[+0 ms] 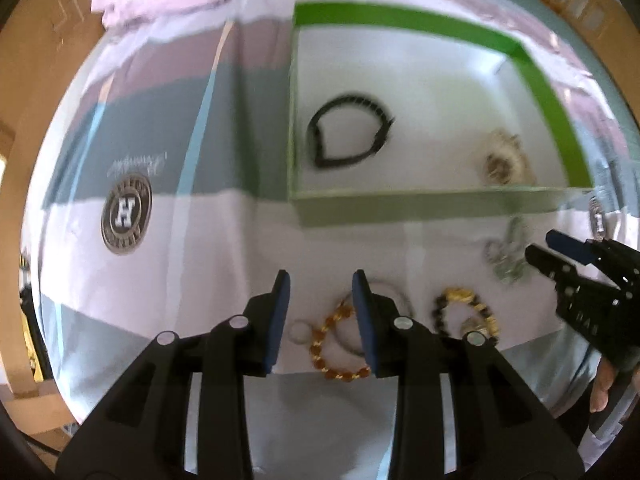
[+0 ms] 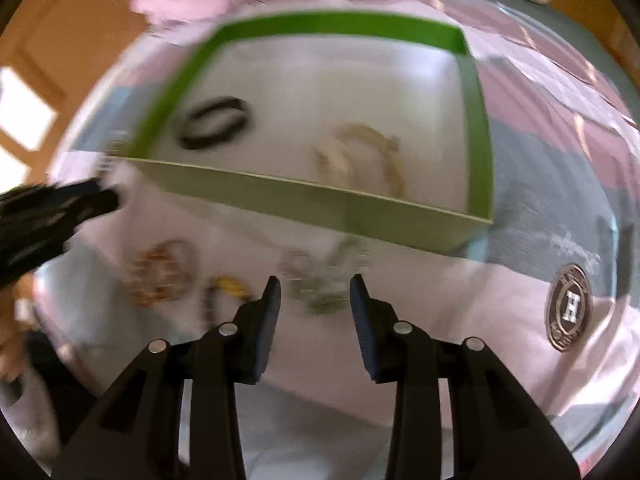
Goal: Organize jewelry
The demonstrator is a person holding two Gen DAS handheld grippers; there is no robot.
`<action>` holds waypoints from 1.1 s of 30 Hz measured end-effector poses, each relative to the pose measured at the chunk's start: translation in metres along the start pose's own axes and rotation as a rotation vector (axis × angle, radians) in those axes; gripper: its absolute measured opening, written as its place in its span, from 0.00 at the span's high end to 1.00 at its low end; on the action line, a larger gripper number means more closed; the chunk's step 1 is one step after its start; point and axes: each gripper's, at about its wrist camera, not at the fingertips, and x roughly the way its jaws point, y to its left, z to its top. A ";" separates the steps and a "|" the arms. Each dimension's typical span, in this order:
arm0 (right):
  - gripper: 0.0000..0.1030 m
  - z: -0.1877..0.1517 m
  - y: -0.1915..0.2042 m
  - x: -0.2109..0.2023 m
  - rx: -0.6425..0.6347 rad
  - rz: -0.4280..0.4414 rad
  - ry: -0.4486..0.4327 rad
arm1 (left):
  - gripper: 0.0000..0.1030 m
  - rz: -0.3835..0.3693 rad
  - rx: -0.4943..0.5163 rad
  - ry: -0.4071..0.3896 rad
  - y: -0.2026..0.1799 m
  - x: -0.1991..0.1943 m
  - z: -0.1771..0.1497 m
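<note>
Round amber bead bracelet (image 1: 338, 344) on cloth (image 1: 160, 264)

The bedspread (image 1: 168, 240) is smooth, faintly sheeny cloth with a printed round emblem (image 1: 126, 213). The green box (image 1: 420, 206) looks like matt card, white inside. The amber bead bracelet (image 1: 336, 344) is glossy and translucent; the black band (image 1: 348, 132) in the box is dull. Both hand-held grippers, left (image 1: 322, 320) and right (image 2: 314, 312), are matt black plastic with blue rubbery pads (image 1: 280, 320).
</note>
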 end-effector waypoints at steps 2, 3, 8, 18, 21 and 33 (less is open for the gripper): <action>0.64 0.001 -0.005 0.014 0.030 -0.001 0.017 | 0.69 0.010 -0.003 0.024 0.002 0.007 -0.001; 0.64 0.001 -0.006 0.021 0.039 0.012 0.033 | 0.68 0.020 -0.004 0.035 0.004 0.009 -0.002; 0.64 0.000 0.004 0.027 0.015 0.185 0.115 | 0.67 0.046 -0.032 0.064 0.015 0.016 -0.003; 0.64 0.004 0.006 0.029 0.022 0.067 0.079 | 0.64 0.056 -0.006 0.099 0.011 0.032 -0.003; 0.67 0.002 0.013 0.034 -0.018 0.025 0.074 | 0.63 0.056 -0.003 0.113 0.009 0.038 -0.004; 0.93 0.011 -0.019 0.021 0.056 -0.087 0.027 | 0.53 -0.025 0.032 0.114 0.003 0.028 -0.008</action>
